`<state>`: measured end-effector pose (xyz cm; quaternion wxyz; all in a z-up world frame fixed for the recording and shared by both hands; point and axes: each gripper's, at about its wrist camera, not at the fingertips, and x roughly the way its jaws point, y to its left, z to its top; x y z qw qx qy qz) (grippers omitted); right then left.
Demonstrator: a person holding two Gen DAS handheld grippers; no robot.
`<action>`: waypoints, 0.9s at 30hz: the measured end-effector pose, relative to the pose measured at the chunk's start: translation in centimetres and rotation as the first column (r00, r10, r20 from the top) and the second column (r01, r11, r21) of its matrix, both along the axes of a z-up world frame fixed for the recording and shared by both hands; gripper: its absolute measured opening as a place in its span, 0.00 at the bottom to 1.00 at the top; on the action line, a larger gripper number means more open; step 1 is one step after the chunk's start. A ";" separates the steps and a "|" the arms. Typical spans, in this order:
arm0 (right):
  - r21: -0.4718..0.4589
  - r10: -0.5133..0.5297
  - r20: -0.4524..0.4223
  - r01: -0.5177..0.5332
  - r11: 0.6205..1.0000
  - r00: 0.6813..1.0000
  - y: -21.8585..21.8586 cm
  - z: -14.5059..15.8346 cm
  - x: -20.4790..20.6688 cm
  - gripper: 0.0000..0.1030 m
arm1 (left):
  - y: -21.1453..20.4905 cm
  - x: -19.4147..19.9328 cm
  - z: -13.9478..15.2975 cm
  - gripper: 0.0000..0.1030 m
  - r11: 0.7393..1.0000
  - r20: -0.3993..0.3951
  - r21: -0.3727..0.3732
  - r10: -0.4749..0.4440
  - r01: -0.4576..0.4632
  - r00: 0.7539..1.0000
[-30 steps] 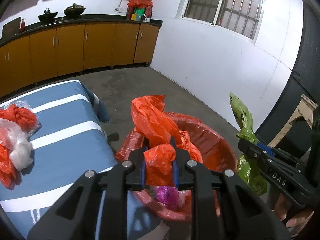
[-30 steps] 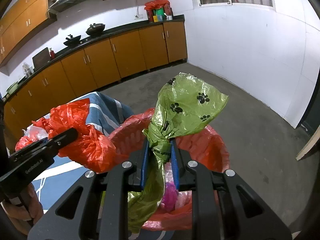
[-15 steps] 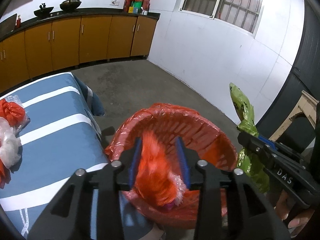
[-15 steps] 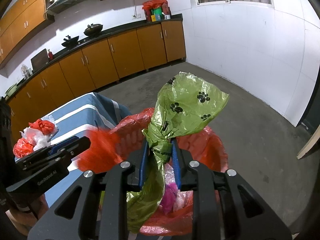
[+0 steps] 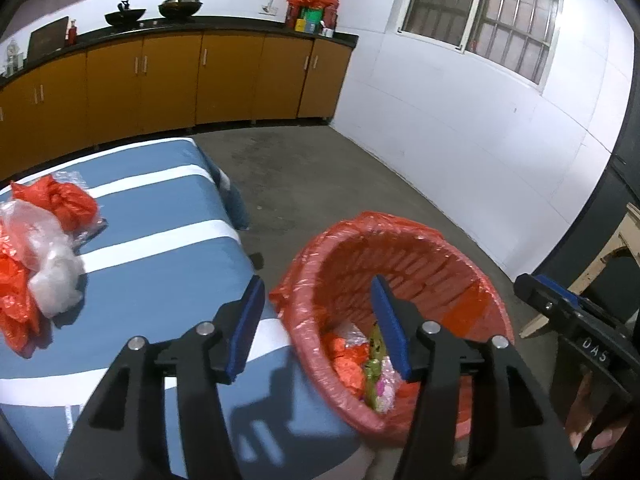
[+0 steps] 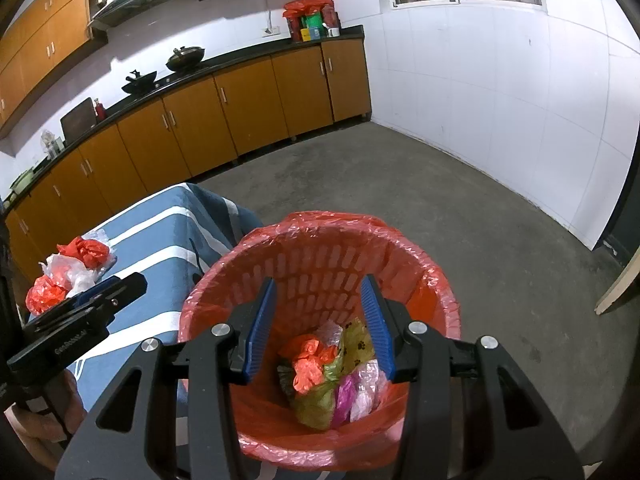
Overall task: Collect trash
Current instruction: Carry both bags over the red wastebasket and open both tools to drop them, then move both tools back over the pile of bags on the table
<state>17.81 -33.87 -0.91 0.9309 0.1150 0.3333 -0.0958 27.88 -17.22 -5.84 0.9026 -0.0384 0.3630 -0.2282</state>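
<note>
A red basket lined with a red bag [image 5: 404, 248] [image 6: 320, 240] stands on the floor beside the table. At its bottom lie an orange bag [image 6: 310, 364], a green paw-print bag [image 6: 352, 346] and pink and clear plastic. My left gripper [image 5: 318, 312] hovers over the basket's near-left rim, its jaws opening with nothing between them. My right gripper [image 6: 320, 314] hangs over the basket's mouth, its jaws also opening and empty. Orange and clear plastic bags [image 5: 40, 240] [image 6: 72, 272] lie heaped on the blue striped table.
The table wears a blue cloth with white stripes [image 5: 160, 248] and touches the basket's left side. Bare concrete floor [image 6: 460, 208] stretches to orange cabinets [image 6: 248, 108] and a white wall. A pale wooden frame [image 5: 620, 256] stands at the right.
Both grippers opened. The orange bag fell from the left gripper and the green bag from the right, and both now lie in the basket. The left gripper shifted left and a little down.
</note>
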 end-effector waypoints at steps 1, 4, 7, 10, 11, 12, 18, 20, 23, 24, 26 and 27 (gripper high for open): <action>-0.003 0.004 0.000 -0.004 1.000 1.000 0.2 0.0 0.0 0.44 | 0.4 -0.1 0.1 0.55 1.000 0.006 0.003 0.008 -0.008 1.000; -0.014 0.017 0.000 -0.017 1.000 1.000 0.8 0.2 0.2 0.44 | 1.6 -0.5 0.3 0.59 0.999 0.026 0.014 0.033 -0.034 0.999; -0.029 0.037 0.002 -0.037 0.999 0.999 1.9 0.3 0.5 0.44 | 3.5 -0.9 0.7 0.62 0.997 0.056 0.024 0.073 -0.074 0.996; -0.043 0.064 0.005 -0.064 0.997 0.998 3.3 0.5 1.0 0.44 | 5.6 -1.3 1.2 0.64 0.993 0.083 0.030 0.114 -0.117 0.990; -0.048 0.076 0.008 -0.075 0.996 0.997 3.9 0.6 1.3 0.44 | 6.7 -1.6 1.4 0.66 0.990 0.097 0.033 0.135 -0.139 0.986; -0.053 0.089 0.012 -0.088 0.995 0.996 4.5 0.8 1.5 0.44 | 7.6 -1.8 1.5 0.67 0.987 0.110 0.037 0.153 -0.158 0.982; -0.067 0.181 0.027 -0.179 0.982 0.983 9.1 1.5 3.5 0.44 | 14.0 -3.1 2.1 0.70 0.956 0.169 0.046 0.277 -0.288 0.946; -0.069 0.210 0.029 -0.208 0.976 0.977 10.8 1.6 4.1 0.44 | 16.7 -3.7 2.2 0.72 0.937 0.189 0.048 0.333 -0.347 0.924; -0.067 0.270 0.033 -0.267 0.961 0.962 14.3 1.5 5.5 0.44 | 19.9 -4.5 2.4 0.74 0.906 0.215 0.060 0.397 -0.418 0.892; -0.066 0.285 0.034 -0.282 0.957 0.958 15.2 1.5 5.8 0.44 | 21.1 -4.8 2.4 0.75 0.891 0.227 0.069 0.423 -0.448 0.877; -0.064 0.325 0.032 -0.323 0.944 0.945 17.6 1.2 6.6 0.44 | 23.5 -5.5 2.3 0.77 0.861 0.248 0.081 0.471 -0.502 0.847; -0.065 0.342 0.031 -0.340 0.938 0.939 18.7 1.1 6.9 0.44 | 24.6 -5.7 2.2 0.77 0.848 0.252 0.084 0.490 -0.524 0.834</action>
